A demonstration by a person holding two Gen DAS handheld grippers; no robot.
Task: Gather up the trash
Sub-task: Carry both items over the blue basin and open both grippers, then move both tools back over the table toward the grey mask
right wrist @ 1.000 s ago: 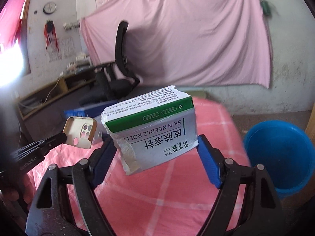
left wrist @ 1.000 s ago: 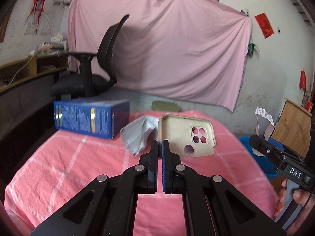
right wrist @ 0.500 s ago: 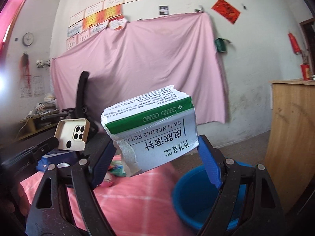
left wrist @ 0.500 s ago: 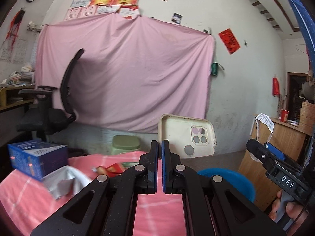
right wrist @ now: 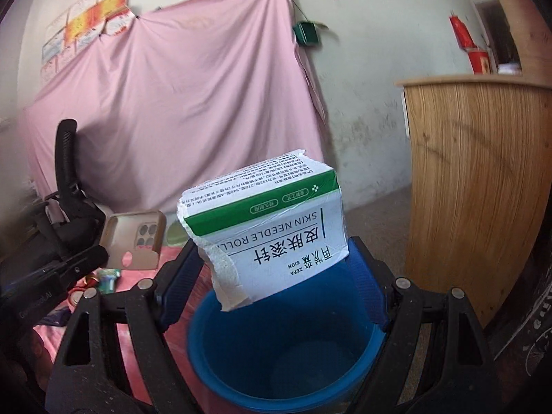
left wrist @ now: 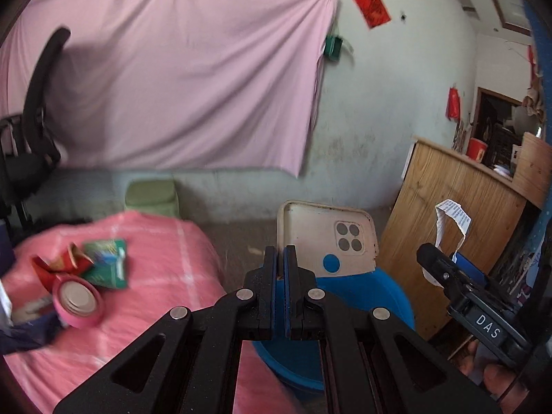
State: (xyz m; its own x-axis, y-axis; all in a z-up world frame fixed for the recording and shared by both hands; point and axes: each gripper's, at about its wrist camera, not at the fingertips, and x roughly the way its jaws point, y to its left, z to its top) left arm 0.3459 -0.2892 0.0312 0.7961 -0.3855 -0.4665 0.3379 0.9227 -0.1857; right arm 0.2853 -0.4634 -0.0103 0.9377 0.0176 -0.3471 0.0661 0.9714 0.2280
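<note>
The bucket (right wrist: 286, 355) mouth lies open straight below the box (right wrist: 272, 227) I clamp on my right, hemmed by the cabinet (right wrist: 476, 186) on the right and the table (left wrist: 165, 252) edge on the left, where my case (left wrist: 327, 238) hangs over the rim.

A beige phone case (left wrist: 324, 238) and green-banded white box (right wrist: 272, 227) are hanging over a blue bucket (right wrist: 286, 348) beside the pink checked tablecloth (left wrist: 165, 276).

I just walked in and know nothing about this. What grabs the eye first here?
A torn green-and-white box fills the right camera's view, clamped in the right gripper above a blue bucket. In the left view, a beige phone case is pinched upright by the left gripper, beside the pink-clothed table.
</note>
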